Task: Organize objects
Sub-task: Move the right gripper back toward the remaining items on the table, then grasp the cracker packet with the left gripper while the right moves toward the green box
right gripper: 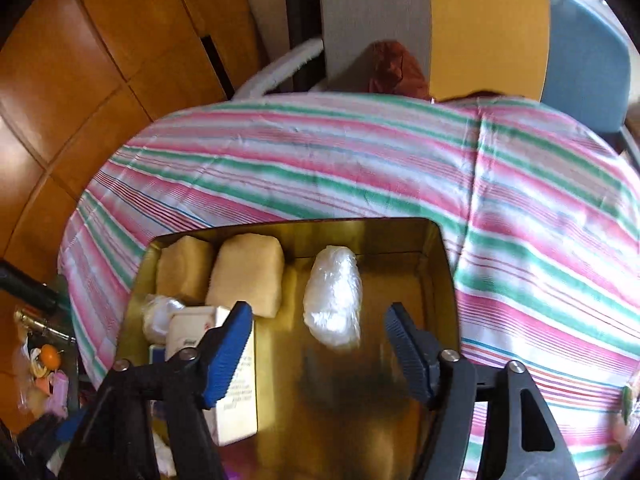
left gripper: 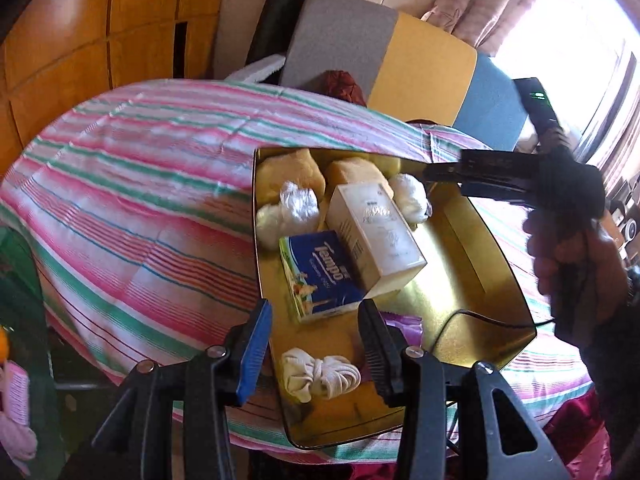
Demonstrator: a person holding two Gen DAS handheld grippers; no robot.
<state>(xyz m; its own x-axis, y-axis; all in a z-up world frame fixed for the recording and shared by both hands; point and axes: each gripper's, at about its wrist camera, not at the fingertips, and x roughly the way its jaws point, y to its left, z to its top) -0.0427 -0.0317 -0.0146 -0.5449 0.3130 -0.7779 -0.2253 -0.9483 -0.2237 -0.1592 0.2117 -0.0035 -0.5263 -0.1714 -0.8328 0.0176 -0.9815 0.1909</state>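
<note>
The left gripper's (left gripper: 314, 344) fingers are spread, empty, above the knotted white cloth (left gripper: 320, 372) at the gold tin's (left gripper: 492, 240) near end; the right gripper's (right gripper: 320, 354) fingers gape over bare floor beside the plastic-wrapped bundle (right gripper: 333, 296), likely seeking space.

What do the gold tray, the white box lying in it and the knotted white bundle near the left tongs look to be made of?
Gold tray: probably thin metal, glossy, since its walls mirror the contents. White box: looks like printed cardboard, smooth with crisp folded edges. Knotted bundle: soft ribbed fabric, matte, likely knit cotton socks or cloth. Left tongs hover open above it.
</note>
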